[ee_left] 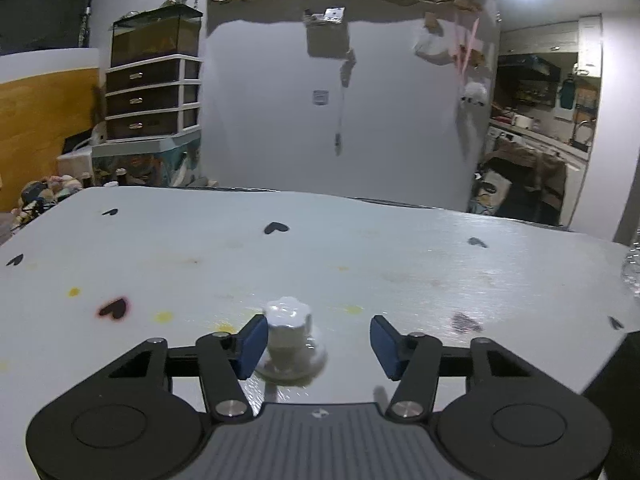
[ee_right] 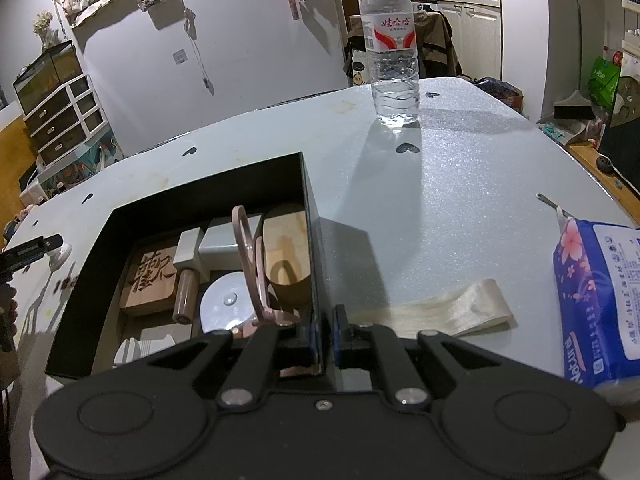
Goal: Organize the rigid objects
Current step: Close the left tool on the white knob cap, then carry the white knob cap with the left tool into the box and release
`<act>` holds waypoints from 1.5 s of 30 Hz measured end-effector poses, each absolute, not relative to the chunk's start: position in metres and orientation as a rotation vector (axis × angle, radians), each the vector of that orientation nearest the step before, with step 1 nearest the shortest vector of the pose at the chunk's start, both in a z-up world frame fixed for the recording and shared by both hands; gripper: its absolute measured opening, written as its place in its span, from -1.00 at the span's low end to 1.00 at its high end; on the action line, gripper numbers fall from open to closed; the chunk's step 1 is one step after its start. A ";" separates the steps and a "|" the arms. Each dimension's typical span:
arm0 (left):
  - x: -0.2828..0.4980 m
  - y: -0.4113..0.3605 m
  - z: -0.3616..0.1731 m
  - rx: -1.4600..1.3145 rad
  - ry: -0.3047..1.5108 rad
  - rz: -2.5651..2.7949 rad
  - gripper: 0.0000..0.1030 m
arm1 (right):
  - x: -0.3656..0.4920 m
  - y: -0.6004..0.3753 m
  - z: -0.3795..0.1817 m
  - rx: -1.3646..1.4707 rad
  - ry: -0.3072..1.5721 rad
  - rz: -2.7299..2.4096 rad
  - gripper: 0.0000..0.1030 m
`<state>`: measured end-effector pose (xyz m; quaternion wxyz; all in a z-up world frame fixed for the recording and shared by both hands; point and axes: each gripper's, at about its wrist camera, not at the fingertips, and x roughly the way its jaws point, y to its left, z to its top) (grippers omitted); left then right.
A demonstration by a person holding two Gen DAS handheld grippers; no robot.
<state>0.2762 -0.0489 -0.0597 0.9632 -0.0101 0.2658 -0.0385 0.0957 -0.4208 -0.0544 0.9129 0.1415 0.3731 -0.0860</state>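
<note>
A small white knob-shaped piece (ee_left: 289,320) with a flower-like top stands on the pale table (ee_left: 360,264). My left gripper (ee_left: 318,344) is open around it: the left blue pad is against its side, the right pad stands well clear. In the right wrist view, my right gripper (ee_right: 325,336) is shut on the right wall of a black open box (ee_right: 200,184). Inside lie a carved wooden coaster (ee_right: 150,280), pink scissors (ee_right: 250,264), a wooden cup (ee_right: 286,252), a white disc (ee_right: 226,304) and a grey-capped bottle (ee_right: 188,256). The left gripper (ee_right: 40,246) and the white piece (ee_right: 60,254) show at the far left.
A water bottle (ee_right: 392,48) stands at the table's far side. A cream ribbon strip (ee_right: 440,308) lies right of the box, and a blue tissue pack (ee_right: 596,300) sits at the right edge. Drawers and a wall are beyond the table.
</note>
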 end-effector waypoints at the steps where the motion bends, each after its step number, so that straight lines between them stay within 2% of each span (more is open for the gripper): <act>1: 0.279 -0.049 -0.061 -0.018 0.536 -0.069 0.04 | 0.096 -0.421 -0.054 0.291 0.769 -0.177 -0.84; 7: 0.292 -0.045 -0.065 -0.026 0.535 -0.027 -0.22 | 0.095 -0.422 -0.055 0.291 0.770 -0.177 -0.84; 9: 0.295 -0.043 -0.067 -0.025 0.538 -0.018 -0.40 | 0.095 -0.421 -0.055 0.291 0.770 -0.177 -0.84; 23: 0.289 -0.039 -0.067 -0.047 0.533 -0.035 -0.41 | 0.096 -0.419 -0.056 0.295 0.768 -0.189 -0.85; 30: 0.251 -0.060 -0.058 -0.083 0.540 -0.180 -0.41 | 0.095 -0.419 -0.056 0.300 0.761 -0.192 -0.85; 36: 0.207 -0.086 -0.029 -0.125 0.479 -0.349 -0.41 | 0.094 -0.420 -0.056 0.303 0.758 -0.190 -0.85; 45: 0.147 -0.154 0.000 -0.036 0.433 -0.699 -0.41 | 0.094 -0.420 -0.056 0.312 0.751 -0.185 -0.84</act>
